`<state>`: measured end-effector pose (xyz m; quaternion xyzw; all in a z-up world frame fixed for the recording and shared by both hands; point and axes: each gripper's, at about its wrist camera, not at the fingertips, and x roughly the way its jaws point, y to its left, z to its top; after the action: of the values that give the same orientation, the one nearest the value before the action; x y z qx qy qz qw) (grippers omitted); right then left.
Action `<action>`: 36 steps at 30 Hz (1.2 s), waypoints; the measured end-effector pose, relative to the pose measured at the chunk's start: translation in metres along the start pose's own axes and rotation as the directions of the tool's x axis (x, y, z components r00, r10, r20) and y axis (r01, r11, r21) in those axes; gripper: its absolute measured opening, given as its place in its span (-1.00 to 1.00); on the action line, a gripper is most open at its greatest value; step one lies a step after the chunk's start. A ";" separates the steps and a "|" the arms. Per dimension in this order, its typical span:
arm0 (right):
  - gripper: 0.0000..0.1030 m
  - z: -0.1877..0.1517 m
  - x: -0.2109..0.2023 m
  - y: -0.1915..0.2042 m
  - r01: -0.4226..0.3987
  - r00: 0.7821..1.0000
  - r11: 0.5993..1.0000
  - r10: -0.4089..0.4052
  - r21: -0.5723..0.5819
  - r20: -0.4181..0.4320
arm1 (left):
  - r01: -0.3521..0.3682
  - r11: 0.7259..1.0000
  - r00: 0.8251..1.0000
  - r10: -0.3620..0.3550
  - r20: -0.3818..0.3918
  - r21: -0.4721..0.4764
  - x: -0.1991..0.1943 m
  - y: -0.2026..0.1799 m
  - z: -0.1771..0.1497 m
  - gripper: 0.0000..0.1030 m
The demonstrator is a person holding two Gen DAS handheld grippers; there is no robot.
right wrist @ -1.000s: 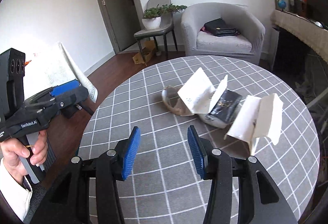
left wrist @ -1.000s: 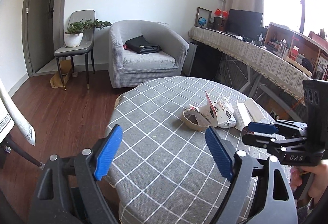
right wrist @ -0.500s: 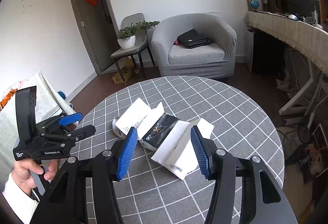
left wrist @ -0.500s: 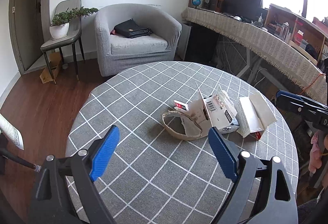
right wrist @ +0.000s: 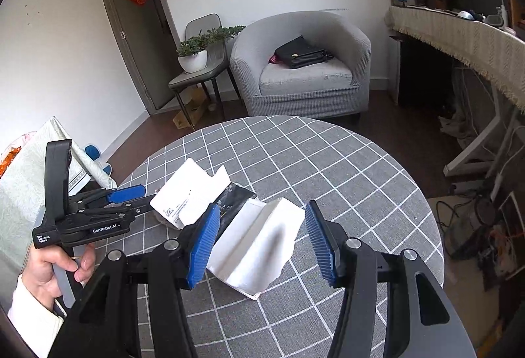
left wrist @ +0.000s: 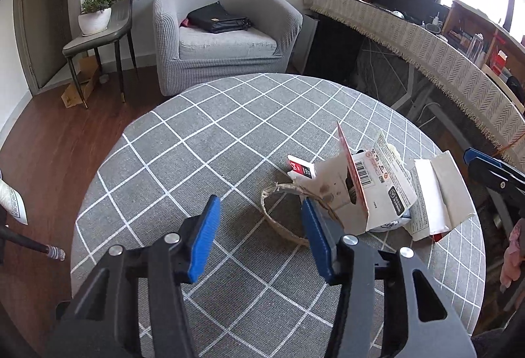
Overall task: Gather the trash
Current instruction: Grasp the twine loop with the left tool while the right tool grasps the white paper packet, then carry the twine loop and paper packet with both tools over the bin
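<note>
A round table (left wrist: 229,135) under a grey checked cloth bears the trash in one cluster near its right edge in the left wrist view: a brown paper ring (left wrist: 282,213), a torn carton (left wrist: 377,187) leaning over it, and folded white packaging (left wrist: 436,194) beside that. The left gripper (left wrist: 259,236) has just been closing; its jaws stand half apart with only cloth between them, the right pad at the ring's rim. The right gripper (right wrist: 262,240) hovers with jaws half apart around the white packaging (right wrist: 259,243); contact cannot be told. The carton's raised flap hides what lies behind it. Beyond the table stand a grey armchair (left wrist: 226,40) with a black bag (left wrist: 216,18) and a chair with a potted plant (left wrist: 98,10).
</note>
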<state>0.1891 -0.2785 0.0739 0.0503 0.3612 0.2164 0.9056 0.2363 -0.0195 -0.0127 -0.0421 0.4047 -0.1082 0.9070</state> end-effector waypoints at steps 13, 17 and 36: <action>0.37 -0.008 0.020 -0.026 -0.121 0.990 0.978 0.131 0.171 -0.051 | 0.035 0.999 0.998 -0.036 -0.044 -0.024 0.012 0.003 0.003 -0.86; 0.37 -0.011 0.028 -0.023 -0.140 0.985 0.972 0.156 0.188 -0.069 | 0.033 0.999 0.999 -0.033 -0.031 -0.012 0.006 0.002 0.002 -0.91; -0.41 -0.010 0.024 -0.002 -0.134 0.988 0.974 0.145 0.183 -0.051 | 0.057 0.998 0.998 -0.057 -0.022 -0.018 -0.014 0.005 -0.012 -0.92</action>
<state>0.1988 -0.2704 0.0508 0.1498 0.4036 0.2476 0.8680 0.2186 -0.0109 -0.0115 -0.0601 0.4145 -0.1311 0.8985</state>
